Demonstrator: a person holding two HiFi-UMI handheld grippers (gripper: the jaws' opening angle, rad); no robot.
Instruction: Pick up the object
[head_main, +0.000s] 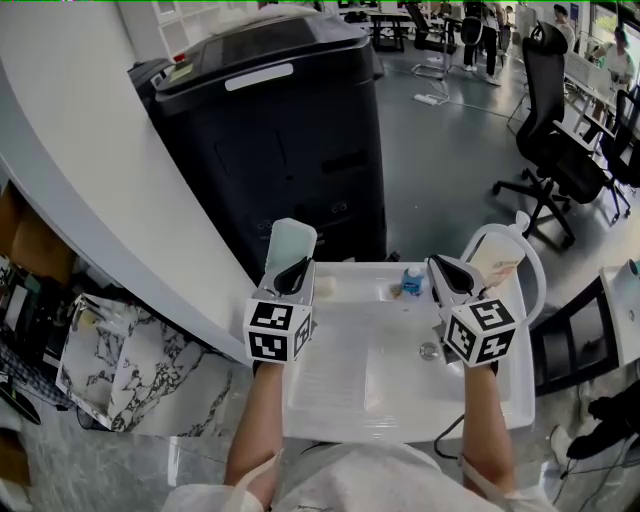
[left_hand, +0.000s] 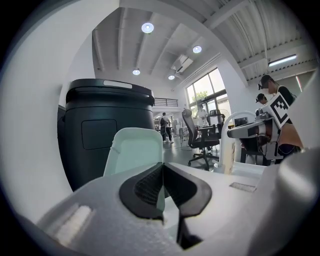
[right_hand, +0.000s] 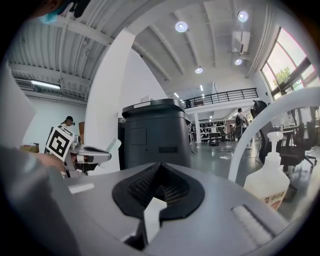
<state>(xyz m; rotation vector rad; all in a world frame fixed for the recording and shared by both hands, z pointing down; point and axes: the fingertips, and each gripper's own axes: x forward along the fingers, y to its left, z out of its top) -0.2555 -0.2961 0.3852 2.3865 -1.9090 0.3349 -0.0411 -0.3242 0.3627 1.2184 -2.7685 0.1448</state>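
Note:
A flat pale green plastic piece with rounded corners stands upright above the back left corner of the white sink. My left gripper is shut on its lower edge. In the left gripper view the piece rises from between the closed black pads of that gripper. My right gripper hovers over the sink's right side, next to a spray bottle. Its jaws look shut with nothing between them.
A white arched faucet curves over the spray bottle. A small blue bottle stands at the sink's back rim. A large black bin rises behind the sink. A black office chair stands at the far right.

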